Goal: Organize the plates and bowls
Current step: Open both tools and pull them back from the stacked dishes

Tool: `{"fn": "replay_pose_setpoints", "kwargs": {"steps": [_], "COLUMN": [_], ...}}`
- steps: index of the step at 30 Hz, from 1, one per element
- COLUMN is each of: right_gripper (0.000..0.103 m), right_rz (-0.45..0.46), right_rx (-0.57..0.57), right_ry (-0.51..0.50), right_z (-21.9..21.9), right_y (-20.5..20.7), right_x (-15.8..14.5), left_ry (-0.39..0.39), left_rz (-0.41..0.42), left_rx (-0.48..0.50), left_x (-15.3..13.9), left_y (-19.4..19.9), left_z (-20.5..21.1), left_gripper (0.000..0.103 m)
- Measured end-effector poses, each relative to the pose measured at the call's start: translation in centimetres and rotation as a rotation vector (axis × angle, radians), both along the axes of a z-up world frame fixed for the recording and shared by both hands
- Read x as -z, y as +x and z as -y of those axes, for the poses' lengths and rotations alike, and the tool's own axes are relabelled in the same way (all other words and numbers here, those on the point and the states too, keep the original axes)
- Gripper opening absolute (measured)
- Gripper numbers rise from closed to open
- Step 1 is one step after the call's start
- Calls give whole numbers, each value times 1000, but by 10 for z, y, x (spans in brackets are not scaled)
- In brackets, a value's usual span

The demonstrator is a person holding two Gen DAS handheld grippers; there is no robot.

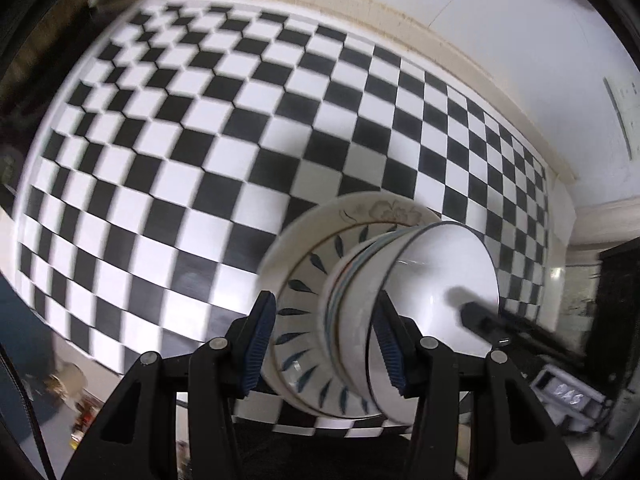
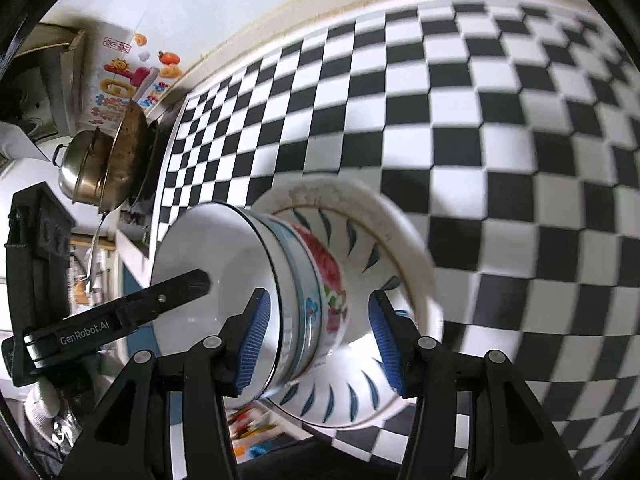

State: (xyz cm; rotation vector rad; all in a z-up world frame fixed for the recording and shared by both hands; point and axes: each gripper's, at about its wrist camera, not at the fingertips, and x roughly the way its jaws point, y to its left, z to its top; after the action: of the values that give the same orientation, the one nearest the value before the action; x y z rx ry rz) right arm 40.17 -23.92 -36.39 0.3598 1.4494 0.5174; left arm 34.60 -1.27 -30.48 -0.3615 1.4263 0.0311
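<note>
Stack: you have bowls (image 1: 404,320) nested on plates (image 1: 304,280), sitting on the checkered cloth (image 1: 180,140); it looks tipped only because both cameras are rolled.
Left gripper (image 1: 325,344): its jaws stand apart on either side of the stack's edge; pads look near the crockery, but you cannot tell from here if they press it.
Right gripper (image 2: 324,340): same story, jaws wide around the bowls (image 2: 280,300) and plates (image 2: 384,264); no firm clamp visible, contact unclear.
Progress: I judge stacking largely done, since no loose plate or bowl shows on the cloth; what seems left is to square up the pile or carry it off; whether other dishes wait out of view, you cannot know.
Left view only: a floral rim on the bottom plate, and the far wall with a switch panel (image 1: 622,116).
Right view only: a red flower pattern on a middle bowl, a steel pot (image 2: 86,170), and stickers (image 2: 132,80) on the wall.
Shared: each view catches the opposite gripper's finger reaching over the top bowl.
</note>
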Motion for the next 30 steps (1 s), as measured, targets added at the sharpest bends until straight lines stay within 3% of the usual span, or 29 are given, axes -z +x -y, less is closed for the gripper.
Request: {"fn": "replay_pose_setpoints", "kwargs": {"steps": [5,9,14,20,30], "right_gripper": [79,88,91,95,96], "right_rz": [123,199,294,386,490], "right_rx": [15,35,90,177,283], "right_ry": [-113,-199,-311,-387,-384], "right_z": [8,9,5,-7,-17], "right_y": [-18,-37,-64,-97,-150], "right_x": [-42,-70,-101,-137,-196], "left_ry": [102,144,188,192,205], "left_rz": [68,136,215,292,435], "left_rx": [36,60,91,125,190], "left_x": [-23,-41,-58,-84,-144], "left_y": [-15,-30,-42,-58,-110], "left_z": [5,7,6,1,5], "left_gripper": [50,70,91,97,97]}}
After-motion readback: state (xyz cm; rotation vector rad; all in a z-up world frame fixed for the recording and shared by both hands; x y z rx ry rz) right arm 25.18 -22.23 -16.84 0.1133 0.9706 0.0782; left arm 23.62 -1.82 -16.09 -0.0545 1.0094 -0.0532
